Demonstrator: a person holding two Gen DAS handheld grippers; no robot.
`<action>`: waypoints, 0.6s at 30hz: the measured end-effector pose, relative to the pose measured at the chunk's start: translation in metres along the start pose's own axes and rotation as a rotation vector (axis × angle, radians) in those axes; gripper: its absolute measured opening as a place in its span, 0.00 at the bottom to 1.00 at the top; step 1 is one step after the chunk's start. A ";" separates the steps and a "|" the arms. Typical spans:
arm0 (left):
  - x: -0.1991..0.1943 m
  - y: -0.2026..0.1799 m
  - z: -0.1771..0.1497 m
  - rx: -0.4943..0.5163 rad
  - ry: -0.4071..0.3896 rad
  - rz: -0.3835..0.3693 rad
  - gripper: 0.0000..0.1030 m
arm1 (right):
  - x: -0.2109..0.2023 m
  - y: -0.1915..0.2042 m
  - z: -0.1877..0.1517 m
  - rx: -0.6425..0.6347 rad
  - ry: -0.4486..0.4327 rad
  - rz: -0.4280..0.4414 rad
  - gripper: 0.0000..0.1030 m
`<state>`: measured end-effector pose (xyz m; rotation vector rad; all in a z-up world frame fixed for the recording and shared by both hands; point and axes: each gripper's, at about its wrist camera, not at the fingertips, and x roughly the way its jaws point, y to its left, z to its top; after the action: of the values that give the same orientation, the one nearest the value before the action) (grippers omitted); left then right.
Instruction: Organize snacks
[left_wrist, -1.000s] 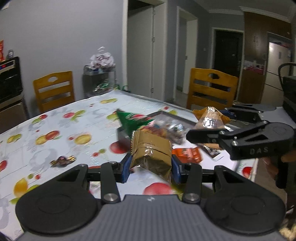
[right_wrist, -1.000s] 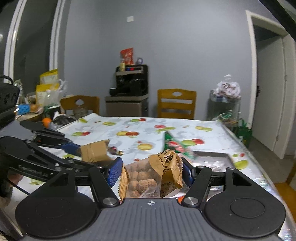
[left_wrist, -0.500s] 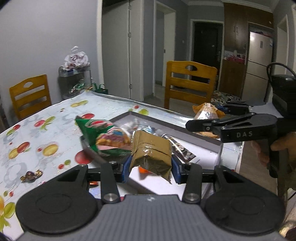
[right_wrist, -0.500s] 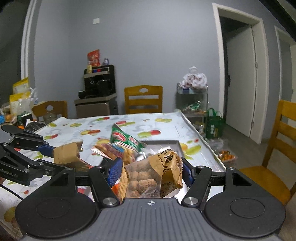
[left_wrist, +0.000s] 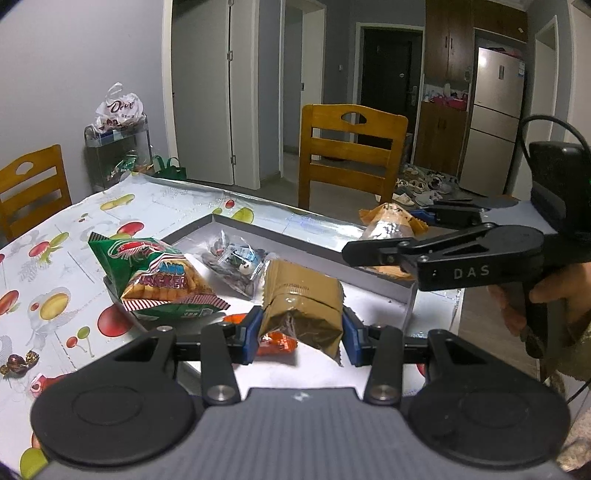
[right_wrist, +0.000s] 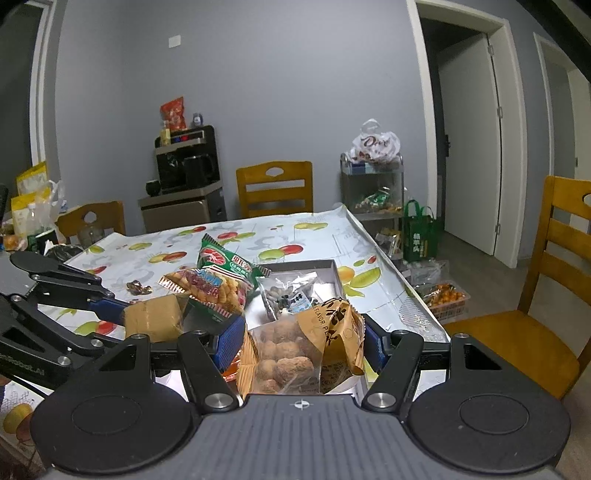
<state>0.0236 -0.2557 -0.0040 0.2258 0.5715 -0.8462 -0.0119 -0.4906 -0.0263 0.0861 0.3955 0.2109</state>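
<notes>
- Fruit-print tablecloth (left_wrist: 55, 258) carries the grey tray (left_wrist: 280, 236) of snacks.
- Your left gripper (left_wrist: 301, 325) pinches a brown foil packet (left_wrist: 301, 299) between both pads — above the tray.
- Your right gripper (right_wrist: 304, 343) clamps a clear peanut bag (right_wrist: 295, 350), held over the tray's near end.

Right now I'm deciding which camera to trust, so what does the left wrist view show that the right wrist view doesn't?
Only the left wrist view shows the tall pale fridge and the dark entrance door. Only the right wrist view shows the black coffee machine and the green tote bag. Both show the grey shallow tray, the green-and-red cracker bag, the left gripper clamping a gold foil packet, and the right gripper clamping a clear bag of brown nuts.
</notes>
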 end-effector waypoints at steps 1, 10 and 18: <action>0.001 0.001 0.000 -0.002 0.003 0.002 0.41 | 0.000 -0.001 0.001 0.003 -0.002 0.000 0.63; 0.011 0.007 -0.005 -0.027 0.026 0.006 0.41 | 0.000 -0.006 -0.001 0.029 0.001 0.006 0.63; 0.027 0.009 -0.012 -0.054 0.087 -0.037 0.41 | 0.014 0.001 -0.007 0.017 0.046 0.020 0.63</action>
<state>0.0402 -0.2617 -0.0289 0.2039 0.6805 -0.8587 -0.0024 -0.4863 -0.0373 0.1020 0.4424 0.2294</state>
